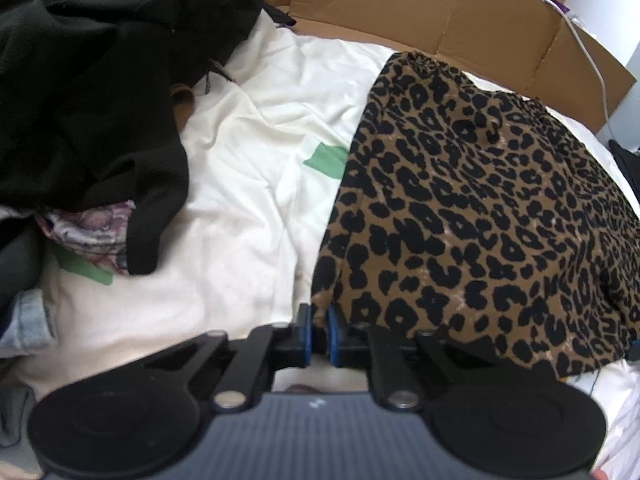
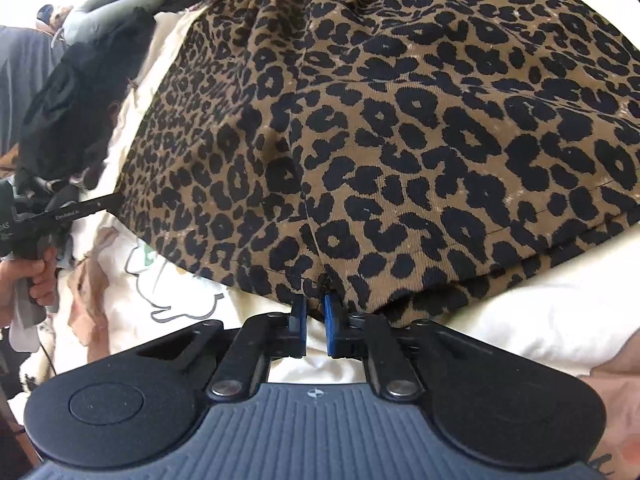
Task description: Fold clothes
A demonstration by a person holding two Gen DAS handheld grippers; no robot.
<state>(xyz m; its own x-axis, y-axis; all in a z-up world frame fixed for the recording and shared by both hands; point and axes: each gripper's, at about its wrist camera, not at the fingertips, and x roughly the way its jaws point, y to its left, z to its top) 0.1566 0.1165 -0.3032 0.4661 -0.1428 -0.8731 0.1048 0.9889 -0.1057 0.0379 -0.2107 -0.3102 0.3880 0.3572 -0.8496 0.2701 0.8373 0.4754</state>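
Between the blue-padded fingers of the left gripper (image 1: 318, 326) sits the near left corner of the leopard-print shorts (image 1: 480, 208); the jaws are nearly together and pinch the hem there. On the right wrist view, the right gripper (image 2: 316, 320) is likewise clamped on the lower hem of the same shorts (image 2: 400, 120), at the dip where the two legs meet, its pads drawn in with only a fold of cloth between them. Outward from both tools, the shorts lie spread flat on a cream sheet (image 1: 248, 184), the gathered elastic waistband at the far edge. A green patch (image 1: 326, 160) on the sheet shows just beside the shorts' left edge. Further left lies a heap of black clothing (image 1: 88, 92), with a patterned purple fabric (image 1: 92, 232) poking out beneath it. A flattened cardboard box (image 1: 420, 12) stands along the far side of the sheet. On the right wrist view, a hand (image 2: 36, 280) grips the left tool's handle at the far left.
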